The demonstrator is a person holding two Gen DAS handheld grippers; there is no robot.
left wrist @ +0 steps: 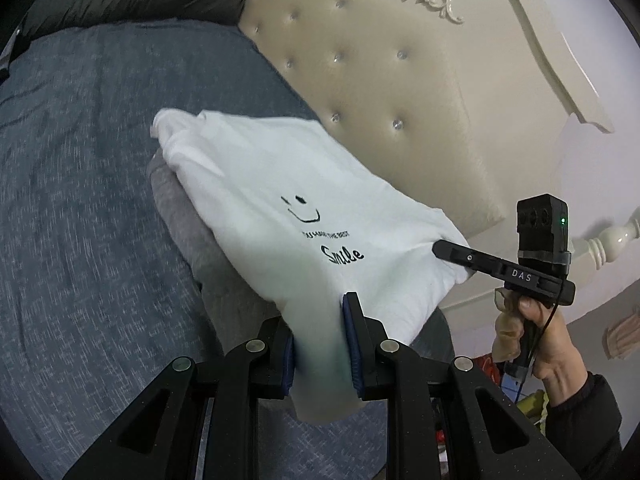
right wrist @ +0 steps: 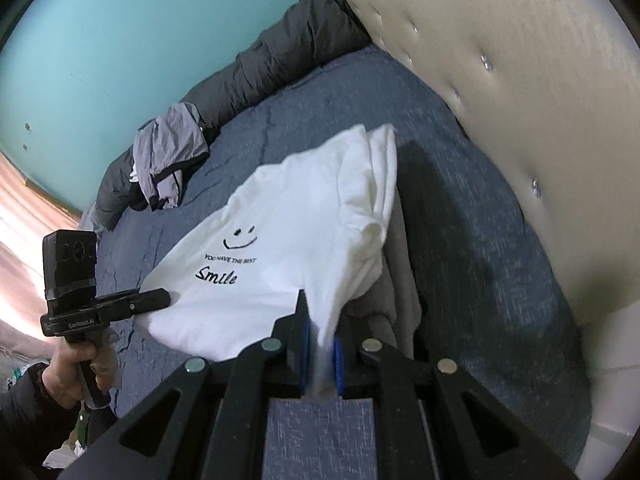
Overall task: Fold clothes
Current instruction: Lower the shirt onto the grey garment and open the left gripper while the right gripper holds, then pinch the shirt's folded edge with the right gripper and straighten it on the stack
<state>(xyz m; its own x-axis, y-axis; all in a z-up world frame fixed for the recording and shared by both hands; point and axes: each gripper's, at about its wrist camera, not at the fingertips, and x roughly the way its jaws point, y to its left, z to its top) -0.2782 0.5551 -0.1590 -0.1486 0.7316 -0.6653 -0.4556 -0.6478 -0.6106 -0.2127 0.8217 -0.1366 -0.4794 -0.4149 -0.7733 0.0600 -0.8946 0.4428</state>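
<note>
A folded white T-shirt (left wrist: 280,184) with a smiley face and the word "Smile" is held just over a grey folded garment (left wrist: 180,216) on the blue bed. My left gripper (left wrist: 320,344) is shut on the shirt's near edge. My right gripper (right wrist: 320,356) is shut on another part of that edge; it also shows in the left wrist view (left wrist: 452,250) at the shirt's right corner. The shirt (right wrist: 288,216) sags toward the bed in the right wrist view, with the grey garment (right wrist: 400,264) under its right side. The left gripper (right wrist: 156,300) shows there at the shirt's left corner.
The blue bedspread (left wrist: 80,180) spreads left. A beige tufted headboard (left wrist: 380,80) runs along the right. A dark duvet (right wrist: 280,60) and a crumpled grey-lilac garment (right wrist: 168,152) lie at the far side of the bed.
</note>
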